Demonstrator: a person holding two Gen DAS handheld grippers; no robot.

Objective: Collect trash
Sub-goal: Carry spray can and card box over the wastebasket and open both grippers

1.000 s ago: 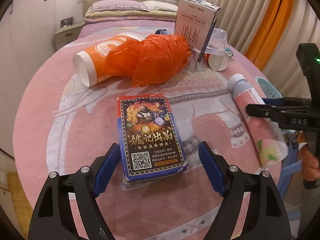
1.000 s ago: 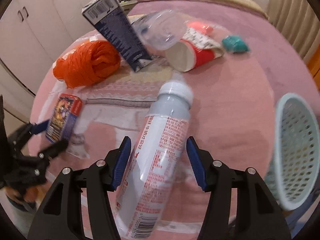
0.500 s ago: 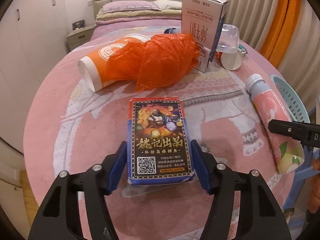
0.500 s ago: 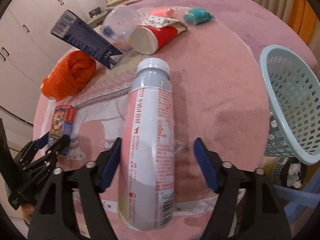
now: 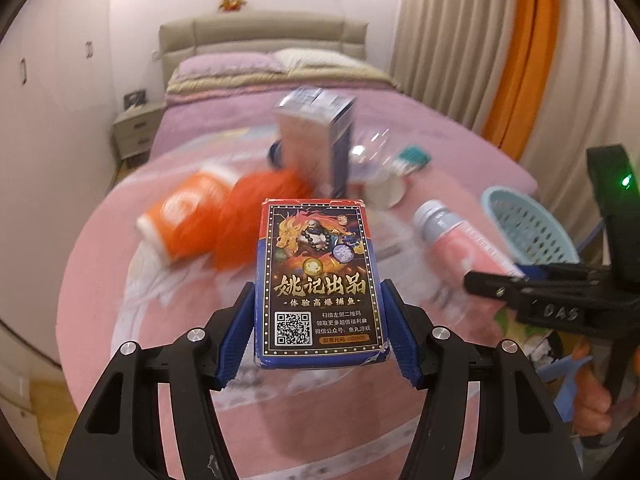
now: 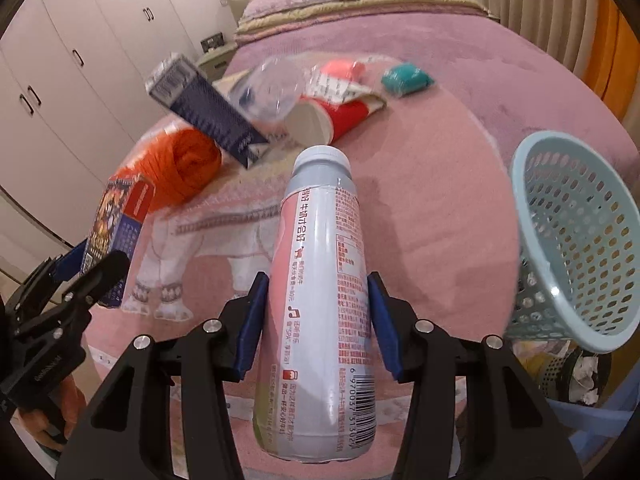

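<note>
Left wrist view: left gripper (image 5: 318,330) has its fingers clamped on the card box (image 5: 318,280), lifted off the pink bed (image 5: 440,148).

Right wrist view: right gripper (image 6: 316,320) fingers are closing around the pink bottle (image 6: 320,300), basket (image 6: 576,240) just beside it.

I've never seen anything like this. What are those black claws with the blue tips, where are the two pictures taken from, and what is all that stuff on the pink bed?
There is no robot here: a person holds a two-finger claw in each hand, and each claw carries a wide-angle camera looking along its fingers. One picture comes from the left gripper, which grips a box of playing cards lifted off the blanket. The other comes from the right gripper, whose jaws are closing around a pink and white drink bottle. Each claw also shows at the edge of the other's picture. On the pink blanket lie an orange plastic bag, a dark blue carton, a red paper cup, an orange cup and a small teal packet. The pale blue basket stands at the bedside.
</note>
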